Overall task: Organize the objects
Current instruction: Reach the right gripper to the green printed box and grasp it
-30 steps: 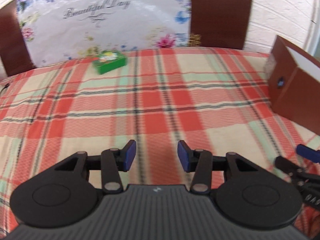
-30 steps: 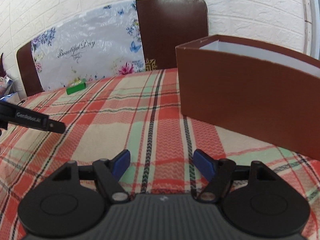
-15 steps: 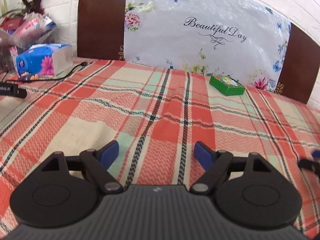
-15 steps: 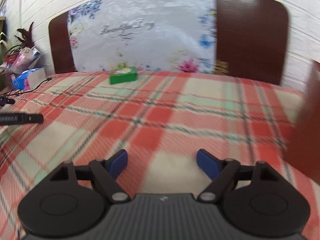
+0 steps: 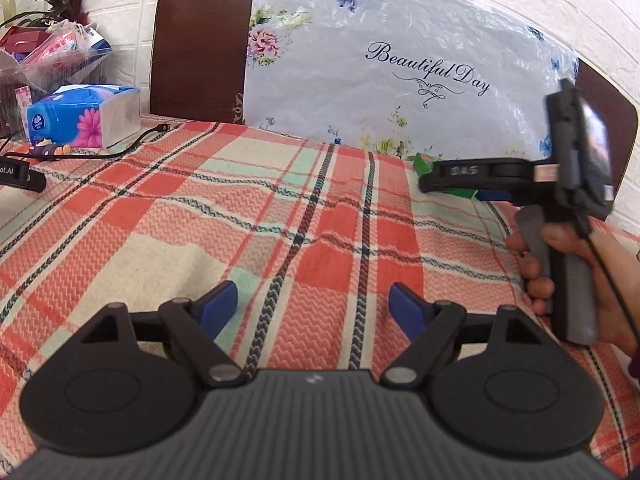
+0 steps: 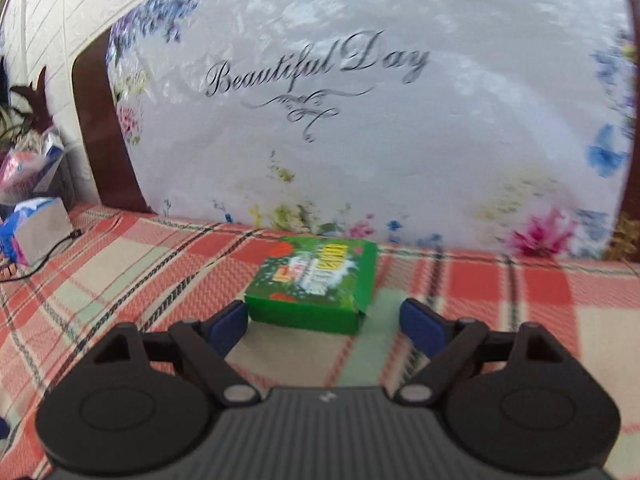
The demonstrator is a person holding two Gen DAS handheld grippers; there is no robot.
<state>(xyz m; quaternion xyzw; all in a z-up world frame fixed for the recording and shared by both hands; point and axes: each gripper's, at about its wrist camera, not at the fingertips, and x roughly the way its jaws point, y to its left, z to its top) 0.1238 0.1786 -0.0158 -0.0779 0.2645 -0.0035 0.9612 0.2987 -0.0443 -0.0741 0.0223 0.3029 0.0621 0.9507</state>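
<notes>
Left gripper [image 5: 312, 304] low over plaid tablecloth [image 5: 168, 240], blue pads spread wide, nothing between them. Right gripper [image 6: 322, 322] likewise spread wide, pads flanking near end of green box [image 6: 316, 280]; left pad just beside box corner, right pad apart from it. Box lies flat on cloth near table's far edge. Left view: right gripper body, held in hand [image 5: 560, 276], reaches over box. Farther left: tissue pack [image 5: 84, 116], black cable [image 5: 120, 148]. Behind table: floral "Beautiful Day" cushion [image 6: 360, 100] against brown chair back [image 5: 200, 40].

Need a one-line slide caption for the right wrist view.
Right gripper, jaws open, closing in on a green box lying flat on the plaid tablecloth before a floral "Beautiful Day" cushion.
</notes>
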